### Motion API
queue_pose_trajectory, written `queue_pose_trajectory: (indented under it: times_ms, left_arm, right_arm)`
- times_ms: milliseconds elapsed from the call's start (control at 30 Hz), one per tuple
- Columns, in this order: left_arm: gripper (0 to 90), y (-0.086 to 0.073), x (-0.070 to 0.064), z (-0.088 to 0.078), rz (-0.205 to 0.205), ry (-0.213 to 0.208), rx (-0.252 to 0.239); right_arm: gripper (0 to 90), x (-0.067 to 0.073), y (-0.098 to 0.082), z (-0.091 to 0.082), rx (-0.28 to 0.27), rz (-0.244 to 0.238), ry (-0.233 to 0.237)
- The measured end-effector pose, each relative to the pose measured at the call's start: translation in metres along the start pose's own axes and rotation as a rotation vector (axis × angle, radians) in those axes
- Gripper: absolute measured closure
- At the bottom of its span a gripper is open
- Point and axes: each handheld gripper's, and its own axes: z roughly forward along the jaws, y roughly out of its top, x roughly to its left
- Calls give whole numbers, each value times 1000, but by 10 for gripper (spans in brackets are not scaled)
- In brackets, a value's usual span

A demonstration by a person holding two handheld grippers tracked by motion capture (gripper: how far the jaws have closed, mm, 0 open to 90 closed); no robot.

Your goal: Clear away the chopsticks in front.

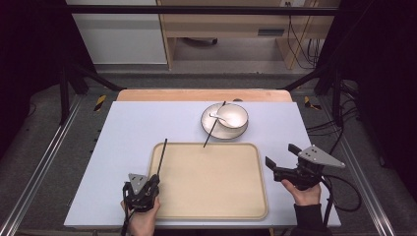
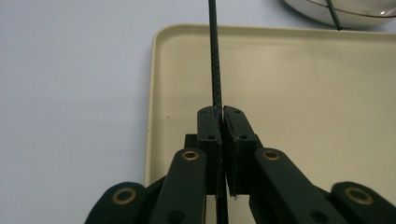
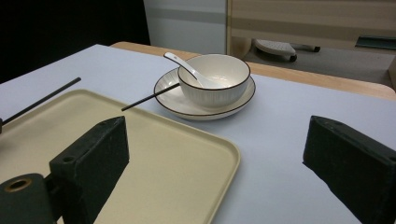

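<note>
Pale surface [image 1: 123, 128], dark frame around, cabinets behind. Beige tray [image 1: 211, 196] near front edge, nothing on it. Left tool [image 1: 142, 189] at tray's left rim, jaws clamped on black chopstick [image 1: 162, 156] pointing away. Second chopstick [image 1: 214, 127] rests across plate [image 1: 211, 130] under bowl [image 1: 231, 114], spoon [image 1: 218, 116] inside. Right tool [image 1: 282, 160] wide, holding nothing, just right of tray. Likely step: lay held chopstick on tray. Lower flat, release gently so it won't roll.

I find no readable text, label, brand, number or sign from here, on either gripper view or the high view. The yellow-black hazard stripes [image 1: 100, 102] on the floor carry no lettering.
</note>
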Motion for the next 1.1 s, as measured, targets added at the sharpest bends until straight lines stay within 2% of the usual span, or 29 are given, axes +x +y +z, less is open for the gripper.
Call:
queue_pose_trajectory:
  times_ms: [100,267,500,667,767,867,933,1000,1033,1067,1100]
  left_arm:
    - [852,-2,0,2,6,16,22]
    - [852,-2,-2,3,38,42,55]
    - [849,-4,-1,4,39,67,96]
    - [845,-5,0,5,37,63,112]
    - [797,-4,0,4,37,63,106]
    - [738,4,1,1,44,39,77]
    - [699,11,1,-2,52,3,50]
    - [638,21,0,-3,64,-26,21]
    - [599,21,0,-3,64,-26,21]
    - [560,31,-1,-2,85,-68,-1]
    - [525,36,-2,-2,96,-88,-15]
  right_arm:
    - [69,0,0,0,0,0,0]
    - [69,0,0,0,1,0,0]
    - [69,1,0,0,3,2,1]
    - [69,1,0,0,3,5,2]
    - [69,1,0,0,3,3,2]
    - [69,1,1,0,-1,2,2]
    - [69,1,1,-1,-3,2,1]
    - [69,1,1,-1,-4,3,-2]
    - [71,1,1,-1,-10,3,-7]
    - [71,1,1,-2,-13,3,-6]
    - [71,1,1,-2,-15,4,-6]
